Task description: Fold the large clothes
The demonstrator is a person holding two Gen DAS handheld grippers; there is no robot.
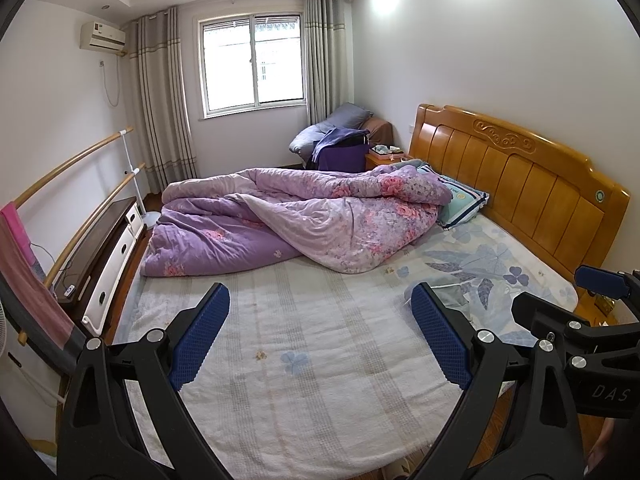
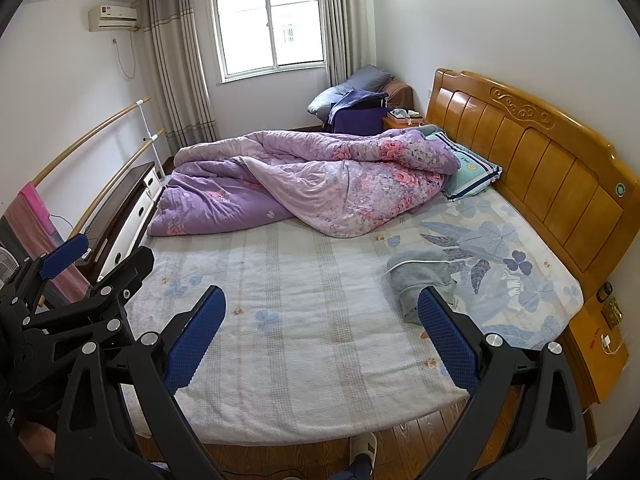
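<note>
1. Two grippers are held above the foot edge of the bed (image 2: 304,360), side by side; the left gripper (image 1: 320,336) and the right gripper (image 2: 320,340) are both spread wide, with nothing between their fingers.
2. Each finger is seen to be a black, jointed plastic arm faced with a blue, finely dimpled pad (image 1: 200,340), long and flat in shape.
3. A grey garment (image 2: 420,284) is found crumpled in a soft, rounded heap on the bed, toward the headboard side and just beyond the right finger of the right gripper; a thin white cord is draped over it. In the left wrist view only a small part of the grey garment (image 1: 460,300) is shown behind the finger.
4. The bed is covered by a pale, waffle-textured sheet with faded stripes and blue leaf prints, and a broad flat stretch of it lies between the grippers and the quilt.
5. A purple floral quilt (image 2: 312,184), thick and puffy, is bunched along the far half of the bed, with its lighter underside turned up in places.
6. A glossy, panelled wooden headboard (image 2: 540,160) bounds the right edge, and a striped pillow (image 2: 472,174) is propped against it.
7. A dark-topped low cabinet (image 2: 124,208) and curved wooden rails (image 2: 80,136) stand close along the left edge.
</note>
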